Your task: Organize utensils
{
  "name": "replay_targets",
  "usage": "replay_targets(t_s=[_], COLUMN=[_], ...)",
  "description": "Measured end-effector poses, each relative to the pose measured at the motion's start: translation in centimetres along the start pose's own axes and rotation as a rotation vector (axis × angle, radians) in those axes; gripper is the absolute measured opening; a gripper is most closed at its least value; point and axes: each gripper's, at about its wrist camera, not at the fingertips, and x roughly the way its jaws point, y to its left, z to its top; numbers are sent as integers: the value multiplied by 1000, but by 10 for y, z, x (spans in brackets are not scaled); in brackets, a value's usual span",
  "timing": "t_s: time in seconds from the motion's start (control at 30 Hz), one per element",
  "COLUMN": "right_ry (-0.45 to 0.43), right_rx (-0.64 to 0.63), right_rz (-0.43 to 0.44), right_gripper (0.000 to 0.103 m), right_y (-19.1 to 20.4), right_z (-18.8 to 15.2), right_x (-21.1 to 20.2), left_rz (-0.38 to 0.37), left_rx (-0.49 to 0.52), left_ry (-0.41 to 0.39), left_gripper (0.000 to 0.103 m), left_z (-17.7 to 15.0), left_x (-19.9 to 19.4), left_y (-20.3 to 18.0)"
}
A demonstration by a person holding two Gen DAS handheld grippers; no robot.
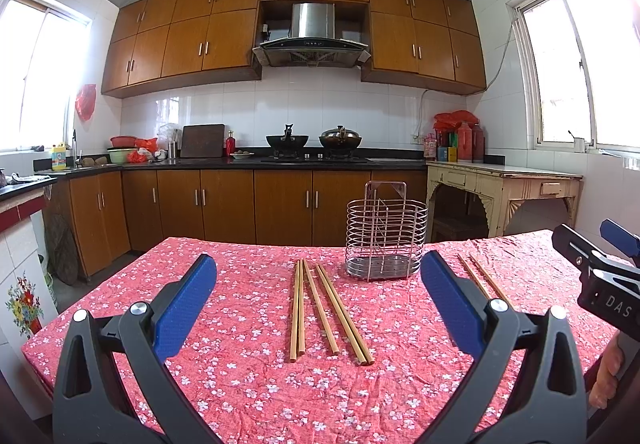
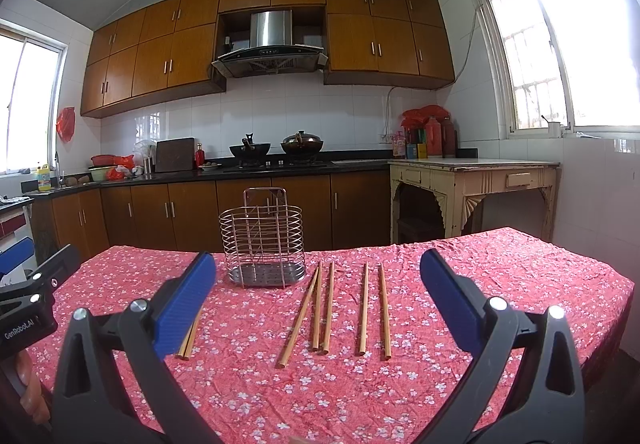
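A: Left tool [image 1: 318,304] — blue pads spread wide, nothing between them, hovering over the near edge of the desk [image 1: 248,384]. Right tool [image 2: 318,304] same: wide apart, empty.

B: And the chopsticks?

A: All flat on the red flowered cloth, none in the wire holder [image 2: 262,244] yet. From the left view, four sticks [image 1: 326,314] lie between the pads, tips toward the far side, holder just beyond their far ends & slightly right. From the right view, a group of three [image 2: 314,312] sits just right of the holder, then a pair [image 2: 374,310] further right, slightly apart from each other.

B: How'll they handle?

A: My guess: light, stiff, thin wood or bamboo, prob. smooth, so they'd roll or pivot if pinched off-centre. Best taken near mid-length, pads across the stick, one or a touching pair at a time.

B: Holder?

A: Upright, open top, empty as far as I can see. Looks light too; might shift if bumped.
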Motion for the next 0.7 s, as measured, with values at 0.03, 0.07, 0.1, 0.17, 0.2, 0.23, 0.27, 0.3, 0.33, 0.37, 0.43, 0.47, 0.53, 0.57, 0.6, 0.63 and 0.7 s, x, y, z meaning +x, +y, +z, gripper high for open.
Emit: replay_targets(t_s=[0.03, 0.07, 0.1, 0.17, 0.2, 0.23, 0.27, 0.3, 0.33, 0.37, 0.43, 0.47, 0.53, 0.57, 0.6, 0.63, 0.7], right_ry=[1, 1, 1, 2, 1, 2, 2, 2, 3, 3, 3, 3, 3, 3, 4, 5, 7], right_rx=[1, 1, 2, 1, 1, 1, 1, 1, 2, 2, 3, 3, 3, 3, 3, 4, 6], right_rz=[1, 1, 0, 1, 1, 0, 0, 0, 1, 1, 0, 0, 0, 0, 1, 1, 2], right_gripper=[99, 99, 99, 99, 99, 99, 99, 99, 99, 99, 99, 99, 99, 99, 99, 99, 99], right_y=[0, 1, 1, 1, 1, 0, 0, 0, 0, 0, 0, -1, -1, -1, -2, -2, -2], right_z=[0, 0, -1, 0, -1, 0, 0, 0, 0, 0, 0, 0, 0, 0, 0, -1, -4], right_x=[0, 0, 0, 0, 0, 0, 1, 1, 1, 1, 0, 0, 0, 0, 0, 1, 1], left_rz=[-1, -1, -1, -1, -1, -1, -1, -1, -2, -2, -2, -2, -1, -1, -1, -1, -2], left_rx=[1, 0, 0, 0, 0, 0, 0, 0, 0, 1, 0, -1, 0, -1, -1, 0, 0], left_ry=[0, 1, 1, 1, 1, 1, 0, 1, 1, 0, 1, 1, 1, 2, 2, 2, 3], left_gripper=[101, 101, 101, 101, 101, 101, 101, 101, 101, 101, 101, 101, 101, 101, 101, 101, 101], left_z=[0, 0, 0, 0, 0, 0, 0, 0, 0, 0, 0, 0, 0, 0, 0, 0, 0], left_x=[0, 0, 0, 0, 0, 0, 0, 0, 0, 0, 0, 0, 0, 0, 0, 0, 0], left_y=[0, 0, 0, 0, 0, 1, 1, 1, 1, 1, 1, 1, 1, 1, 1, 1, 1])
